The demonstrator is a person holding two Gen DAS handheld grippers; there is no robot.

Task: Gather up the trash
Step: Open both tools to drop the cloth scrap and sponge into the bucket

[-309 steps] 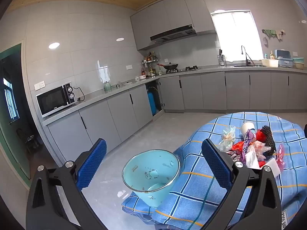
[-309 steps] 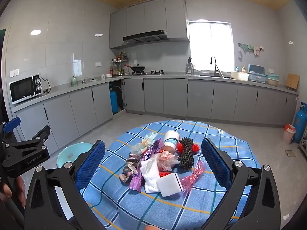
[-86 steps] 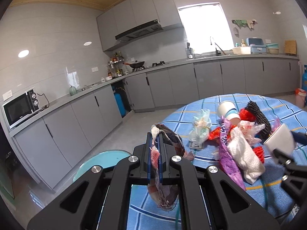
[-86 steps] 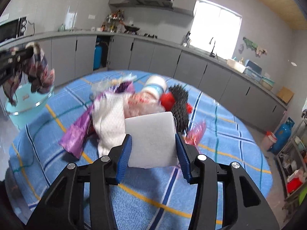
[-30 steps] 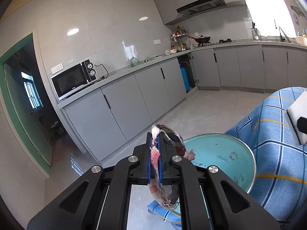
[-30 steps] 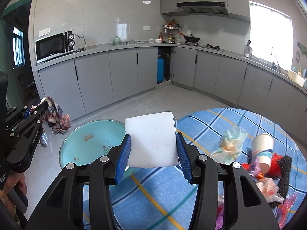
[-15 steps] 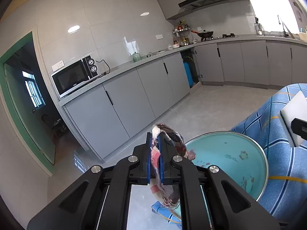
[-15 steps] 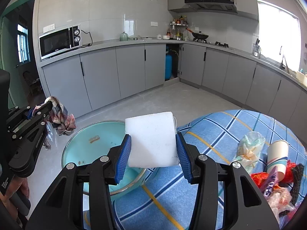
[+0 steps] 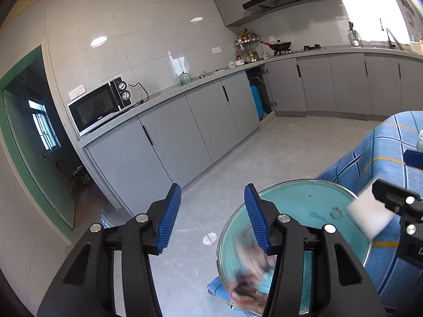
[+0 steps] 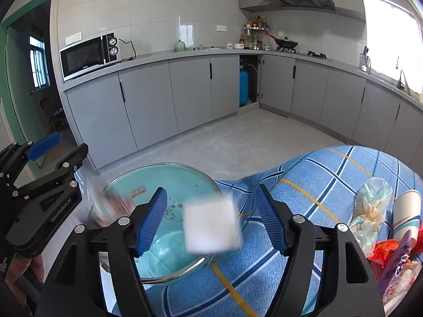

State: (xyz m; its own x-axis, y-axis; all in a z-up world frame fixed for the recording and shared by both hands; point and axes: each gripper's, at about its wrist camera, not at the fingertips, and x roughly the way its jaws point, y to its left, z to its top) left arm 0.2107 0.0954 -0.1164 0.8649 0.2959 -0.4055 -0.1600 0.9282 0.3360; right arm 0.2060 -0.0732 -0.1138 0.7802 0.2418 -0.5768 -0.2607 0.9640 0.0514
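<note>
A teal bin (image 9: pixel 296 211) (image 10: pixel 148 185) stands on the floor beside the blue checked table (image 10: pixel 317 185). My left gripper (image 9: pixel 212 219) is open above the bin's left rim; a crumpled dark-red wrapper (image 9: pixel 248 280), blurred, falls inside the bin. It shows in the right wrist view (image 10: pixel 111 206) too. My right gripper (image 10: pixel 211 216) is open above the bin's right edge; a white foam block (image 10: pixel 211 227) (image 9: pixel 367 216), blurred, drops free between its fingers. More trash lies on the table at right: a clear wrapper (image 10: pixel 370 200), a paper cup (image 10: pixel 404 216), red and purple wrappers (image 10: pixel 391 253).
Grey kitchen cabinets (image 9: pixel 185 137) run along the wall with a microwave (image 9: pixel 97 105) on the counter. A green doorway (image 9: pixel 31 142) is at left. The grey floor (image 9: pixel 264 153) lies between cabinets and table. The left gripper shows at left in the right wrist view (image 10: pixel 39 174).
Both grippers have opened over the bin. The wrapper has left the left gripper and the white foam block has left the right gripper; both are falling.
</note>
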